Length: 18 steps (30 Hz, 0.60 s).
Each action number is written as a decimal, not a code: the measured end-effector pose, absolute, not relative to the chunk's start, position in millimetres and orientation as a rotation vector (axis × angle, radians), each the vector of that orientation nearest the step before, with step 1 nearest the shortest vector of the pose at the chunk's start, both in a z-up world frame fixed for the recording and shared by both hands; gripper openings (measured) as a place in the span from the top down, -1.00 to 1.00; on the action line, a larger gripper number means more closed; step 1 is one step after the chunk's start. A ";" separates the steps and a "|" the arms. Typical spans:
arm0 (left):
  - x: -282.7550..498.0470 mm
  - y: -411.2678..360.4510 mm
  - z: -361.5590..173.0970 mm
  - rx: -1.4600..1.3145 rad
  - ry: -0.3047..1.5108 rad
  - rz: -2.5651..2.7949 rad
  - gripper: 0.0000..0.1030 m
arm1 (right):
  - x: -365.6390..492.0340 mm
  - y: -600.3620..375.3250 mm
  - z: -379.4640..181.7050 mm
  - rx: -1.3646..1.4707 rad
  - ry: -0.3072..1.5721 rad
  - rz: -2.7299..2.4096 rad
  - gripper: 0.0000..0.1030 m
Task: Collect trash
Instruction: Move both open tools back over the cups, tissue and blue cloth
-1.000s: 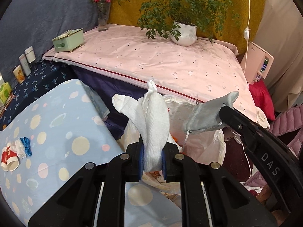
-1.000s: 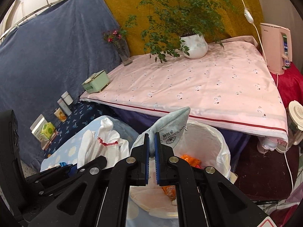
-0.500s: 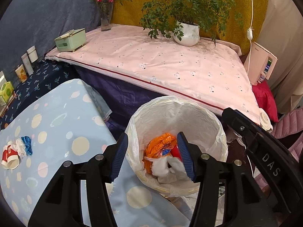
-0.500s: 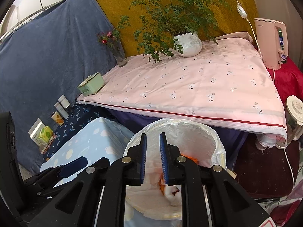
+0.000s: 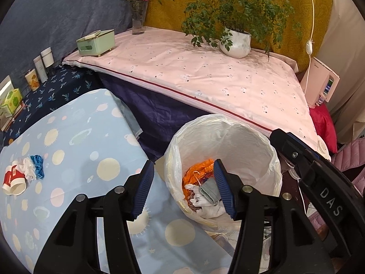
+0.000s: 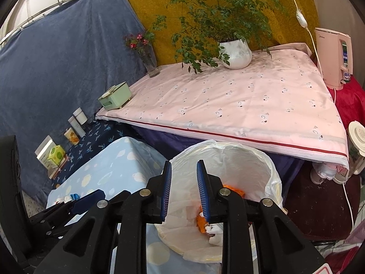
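**Both tools empty over the bin; more trash waits on the worktop**

The left tool (image 5: 183, 187) stands about half open with nothing between its pads. The right tool (image 6: 183, 190) has a narrower gap, its jaws having just been opening, and is likewise empty. Both hang over the lined bin (image 5: 271, 159) just off the worktop's (image 5: 75, 137) near corner, where orange wrapping (image 5: 198, 171), a grey pouch (image 5: 209, 190) and white cloth (image 5: 212, 210) lie inside.

A crushed red-and-white cup (image 5: 12, 181), white scraps and a blue piece (image 5: 37, 170) remain near the worktop's left edge. Lift clear of the liner before swinging over, so it isn't dragged off the rim.

The tools cover the bin's near wall; its depth is unclear.
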<state>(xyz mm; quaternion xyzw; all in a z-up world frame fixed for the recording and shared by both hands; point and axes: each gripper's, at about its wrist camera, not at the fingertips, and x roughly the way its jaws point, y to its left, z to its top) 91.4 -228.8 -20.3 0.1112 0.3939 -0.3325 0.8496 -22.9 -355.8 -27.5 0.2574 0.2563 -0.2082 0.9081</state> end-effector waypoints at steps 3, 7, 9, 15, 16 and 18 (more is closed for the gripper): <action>94.6 -221.2 -20.1 0.223 0.830 -0.689 0.00 | -18.5 -349.1 -24.6 0.519 0.531 -0.419 0.54; 100.4 -208.8 -20.5 0.201 0.836 -0.671 0.00 | -11.0 -337.5 -21.8 0.498 0.539 -0.398 0.54; 104.0 -201.2 -20.7 0.188 0.839 -0.659 0.00 | -6.5 -331.1 -21.0 0.488 0.544 -0.387 0.54; 117.8 -173.6 -22.5 0.151 0.847 -0.611 0.00 | 9.9 -306.7 -19.9 0.455 0.563 -0.345 0.54; 120.7 -168.2 -23.3 0.144 0.850 -0.601 0.00 | 13.0 -302.0 -19.7 0.450 0.566 -0.337 0.54; 127.4 -156.3 -24.3 0.125 0.856 -0.579 0.00 | 18.8 -294.2 -19.6 0.441 0.572 -0.322 0.54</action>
